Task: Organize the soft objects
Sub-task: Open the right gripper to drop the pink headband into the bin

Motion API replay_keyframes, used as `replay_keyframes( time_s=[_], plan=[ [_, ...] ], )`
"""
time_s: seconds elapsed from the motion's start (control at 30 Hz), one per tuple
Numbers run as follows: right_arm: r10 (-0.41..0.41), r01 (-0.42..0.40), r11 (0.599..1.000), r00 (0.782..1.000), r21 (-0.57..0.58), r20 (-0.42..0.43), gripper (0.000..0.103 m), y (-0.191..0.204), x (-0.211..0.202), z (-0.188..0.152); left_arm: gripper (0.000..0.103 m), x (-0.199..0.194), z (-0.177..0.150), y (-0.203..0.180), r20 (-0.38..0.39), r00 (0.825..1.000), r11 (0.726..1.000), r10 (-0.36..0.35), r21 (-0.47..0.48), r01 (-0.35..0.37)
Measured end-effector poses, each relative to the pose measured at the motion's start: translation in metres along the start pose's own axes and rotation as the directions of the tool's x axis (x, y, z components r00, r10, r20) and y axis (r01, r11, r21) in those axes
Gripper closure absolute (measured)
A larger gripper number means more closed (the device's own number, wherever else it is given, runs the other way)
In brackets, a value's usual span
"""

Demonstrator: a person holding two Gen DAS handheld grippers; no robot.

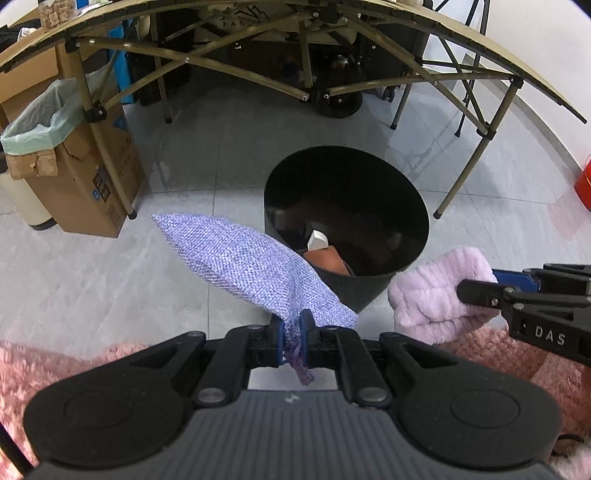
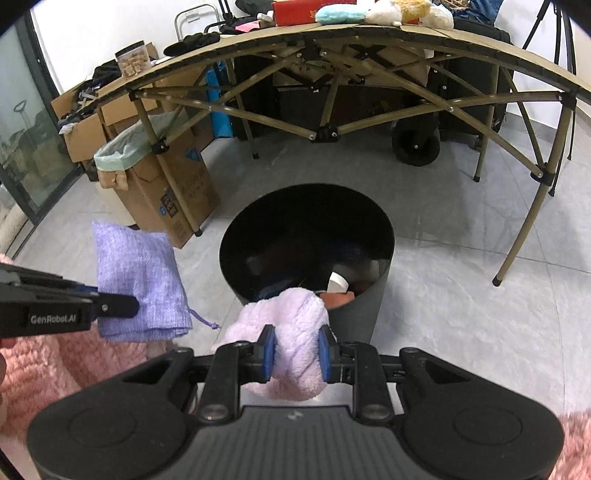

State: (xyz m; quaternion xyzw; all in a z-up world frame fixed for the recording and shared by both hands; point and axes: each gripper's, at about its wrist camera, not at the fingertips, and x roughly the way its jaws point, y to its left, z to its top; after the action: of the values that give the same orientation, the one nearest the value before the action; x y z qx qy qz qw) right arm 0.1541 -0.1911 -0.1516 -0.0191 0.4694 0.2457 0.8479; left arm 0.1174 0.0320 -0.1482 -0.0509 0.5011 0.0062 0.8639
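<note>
White letters "DAS" stand on the black body of the right claw. White lettering "GenRobot.AI" stands on the black body of the left claw. Print on the brown cardboard box is too small to read.

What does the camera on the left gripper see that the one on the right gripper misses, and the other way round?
Only the left wrist view shows a red container at the far right edge of the floor.

Only the right wrist view shows the folding table's top, with plush toys and a red box, plus a glass door on the left.

Both show the black bin, the left gripper shut on the purple woven pouch, the right gripper shut on the fluffy pink cloth, and the lined cardboard box.
</note>
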Motion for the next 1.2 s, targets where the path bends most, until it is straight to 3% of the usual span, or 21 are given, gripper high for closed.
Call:
replay_keyframes(
  time_s=[0.6,1.2],
  plan=[
    [0.011,-0.006,0.998,0.997,-0.055,0.082,0.080,0.003,0.039,0.061,0.094,0.019,0.053,-0.007,0.090,0.992,0.995,0.087,0.037,-0.090],
    [-0.011,0.017,0.998,0.993,-0.056,0.115,0.080,-0.015,0.096,0.099,0.094,0.056,0.104,0.004,0.162,0.975,0.988,0.151,0.001,-0.153]
  ],
)
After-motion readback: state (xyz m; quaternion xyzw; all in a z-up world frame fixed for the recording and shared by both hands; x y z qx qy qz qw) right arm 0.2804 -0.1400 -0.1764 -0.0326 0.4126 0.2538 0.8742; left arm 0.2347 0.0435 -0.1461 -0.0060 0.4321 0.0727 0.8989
